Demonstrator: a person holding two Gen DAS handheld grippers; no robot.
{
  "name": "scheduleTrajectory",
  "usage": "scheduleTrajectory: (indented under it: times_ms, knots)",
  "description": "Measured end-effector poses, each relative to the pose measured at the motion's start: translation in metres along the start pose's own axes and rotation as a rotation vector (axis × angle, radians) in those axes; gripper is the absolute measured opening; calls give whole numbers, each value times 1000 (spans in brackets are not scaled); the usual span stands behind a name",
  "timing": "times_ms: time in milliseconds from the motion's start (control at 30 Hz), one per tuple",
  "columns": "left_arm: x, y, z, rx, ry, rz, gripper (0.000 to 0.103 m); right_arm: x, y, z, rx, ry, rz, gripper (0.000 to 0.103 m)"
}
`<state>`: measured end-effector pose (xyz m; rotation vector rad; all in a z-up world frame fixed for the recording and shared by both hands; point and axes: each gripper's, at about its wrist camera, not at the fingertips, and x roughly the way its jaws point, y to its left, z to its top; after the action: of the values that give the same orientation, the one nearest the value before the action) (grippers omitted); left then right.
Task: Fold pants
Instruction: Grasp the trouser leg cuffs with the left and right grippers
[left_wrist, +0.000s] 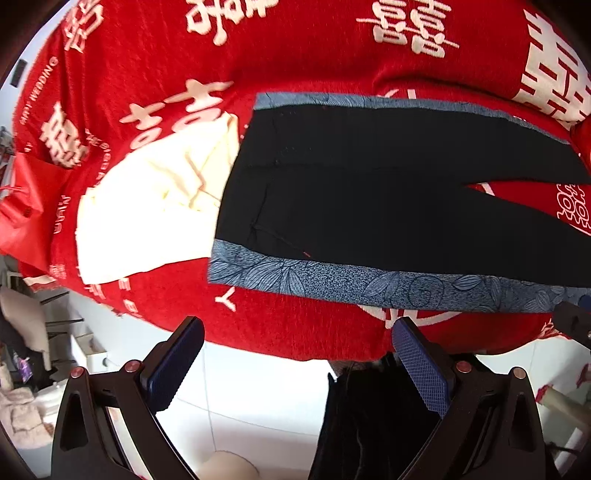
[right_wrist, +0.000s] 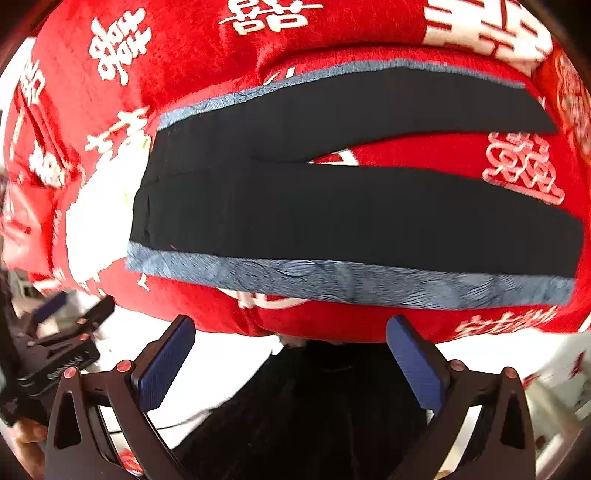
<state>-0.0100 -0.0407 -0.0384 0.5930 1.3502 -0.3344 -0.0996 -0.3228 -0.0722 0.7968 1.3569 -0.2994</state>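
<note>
Lying flat on red blanket (left_wrist: 295, 55), black pants (left_wrist: 369, 192) with blue-patterned side bands, legs apart; left gripper (left_wrist: 295, 354), right gripper (right_wrist: 291, 350) wide, empty.

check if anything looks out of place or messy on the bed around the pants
The black pants with blue patterned side stripes lie flat, legs slightly splayed. Their waistband end overlaps a cream folded cloth on the red wedding-print blanket; that cloth could get caught in the fold. Nothing looks damaged or spilled.

Black pants (right_wrist: 332, 218) flat on red blanket (right_wrist: 207, 55), legs splayed, right tongs (right_wrist: 291, 350) spread wide, empty, near blanket's edge
</note>
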Motion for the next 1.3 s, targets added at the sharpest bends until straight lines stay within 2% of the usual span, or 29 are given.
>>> scheduleTrajectory:
  times_ms: [100,167,300,433,567,600,667,700,767,900,1000,1100,1200,1267,1300]
  knots:
    - [25,14,2,-17,20,-75,102,26,-1,-3,53,25,53,103]
    - [41,22,2,-35,28,-91,102,42,-4,-4,86,35,92,103]
    - [89,40,0,-96,66,-149,102,84,-17,-10,195,63,228,103]
    - [137,60,-4,-220,100,-313,102,115,-30,-13,243,51,315,103]
    - [171,65,-8,-279,91,-408,102,142,-42,-16,247,32,400,102]
    - [178,66,-9,-290,95,-428,102,148,-45,-16,253,30,422,99]
    - [188,65,-12,-312,97,-460,102,158,-51,-17,280,38,451,87]
    - [191,65,-13,-321,88,-473,102,165,-56,-17,304,50,470,78]
    - [189,62,-15,-319,73,-476,102,173,-62,-21,335,49,509,73]
    - [188,61,-19,-324,68,-500,102,179,-68,-26,376,25,602,72]
    - [186,64,-18,-373,59,-538,102,181,-72,-20,401,-6,699,72]
    - [187,68,-11,-405,44,-569,102,185,-75,-14,425,-25,754,72]
    - [189,75,-5,-434,40,-580,101,198,-85,-21,515,-27,835,68]
    - [189,77,-5,-446,30,-556,85,202,-87,-25,551,-18,834,55]
    - [190,78,-5,-444,26,-540,81,203,-88,-26,554,-17,834,48]
